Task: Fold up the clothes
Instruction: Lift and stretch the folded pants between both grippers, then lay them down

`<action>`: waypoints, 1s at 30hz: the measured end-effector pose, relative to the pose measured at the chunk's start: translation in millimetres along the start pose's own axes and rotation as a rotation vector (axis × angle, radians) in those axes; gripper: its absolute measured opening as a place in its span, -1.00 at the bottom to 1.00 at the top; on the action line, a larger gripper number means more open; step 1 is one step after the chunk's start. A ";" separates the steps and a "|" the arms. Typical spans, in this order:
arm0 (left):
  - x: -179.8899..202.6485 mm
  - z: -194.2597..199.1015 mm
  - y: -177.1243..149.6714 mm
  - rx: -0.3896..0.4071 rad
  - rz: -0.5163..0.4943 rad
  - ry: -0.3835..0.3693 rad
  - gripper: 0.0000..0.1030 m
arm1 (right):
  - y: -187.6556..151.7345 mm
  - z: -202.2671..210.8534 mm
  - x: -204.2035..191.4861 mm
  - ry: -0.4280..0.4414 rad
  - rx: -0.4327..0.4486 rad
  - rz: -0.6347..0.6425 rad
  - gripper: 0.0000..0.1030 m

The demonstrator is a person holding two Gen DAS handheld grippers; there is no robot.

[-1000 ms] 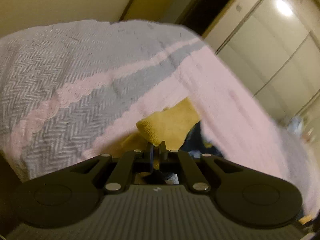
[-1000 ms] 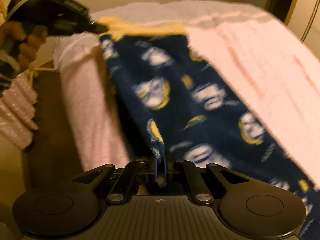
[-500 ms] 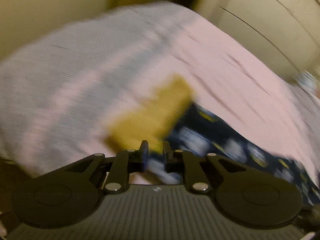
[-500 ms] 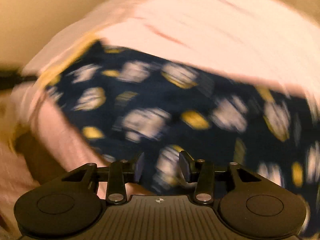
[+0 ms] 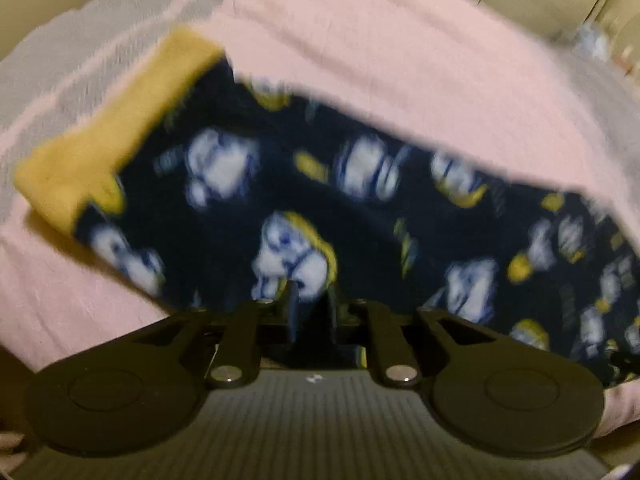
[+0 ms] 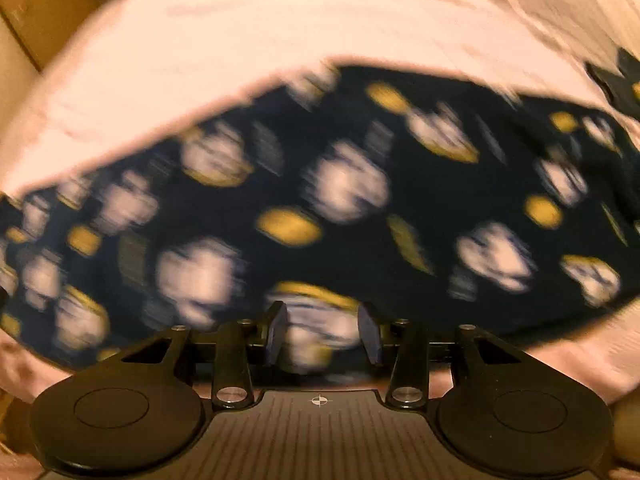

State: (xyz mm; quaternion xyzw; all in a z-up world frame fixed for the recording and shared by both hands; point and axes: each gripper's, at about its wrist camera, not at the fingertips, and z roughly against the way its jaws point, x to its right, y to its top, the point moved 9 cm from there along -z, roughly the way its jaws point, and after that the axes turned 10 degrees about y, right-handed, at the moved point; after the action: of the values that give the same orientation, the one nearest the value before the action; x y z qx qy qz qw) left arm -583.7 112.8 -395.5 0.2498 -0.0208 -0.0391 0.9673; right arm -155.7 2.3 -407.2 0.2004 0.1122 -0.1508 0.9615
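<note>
My left fingers (image 5: 310, 300) — closing, nothing between; my right fingers (image 6: 323, 334) — apart, empty, above navy printed garment (image 6: 360, 200) on pink bed cover (image 6: 240, 32).

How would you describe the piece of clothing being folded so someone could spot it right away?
A pink blanket covers the bed. On it lies the navy garment, printed with white and yellow figures. Its plain yellow band at one end sets it apart.
</note>
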 end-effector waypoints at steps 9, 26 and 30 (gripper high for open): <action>98.9 30.6 -42.8 -0.147 0.033 -0.168 -0.84 | -3.1 62.6 131.1 0.281 0.170 -0.679 -0.17; 120.8 16.0 -77.7 -0.222 0.238 -0.144 -0.84 | -39.7 52.0 198.0 0.331 0.196 -0.883 -0.99; 125.2 25.3 -70.3 -0.189 0.184 -0.135 -0.85 | -23.8 73.6 194.2 0.226 0.197 -0.738 -0.89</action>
State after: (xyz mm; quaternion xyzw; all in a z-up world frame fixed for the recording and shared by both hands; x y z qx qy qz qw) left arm -465.1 28.5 -404.9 0.1516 -0.1049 0.0314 0.9824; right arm 28.3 -96.9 -403.4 0.2534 0.2670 -0.4734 0.8003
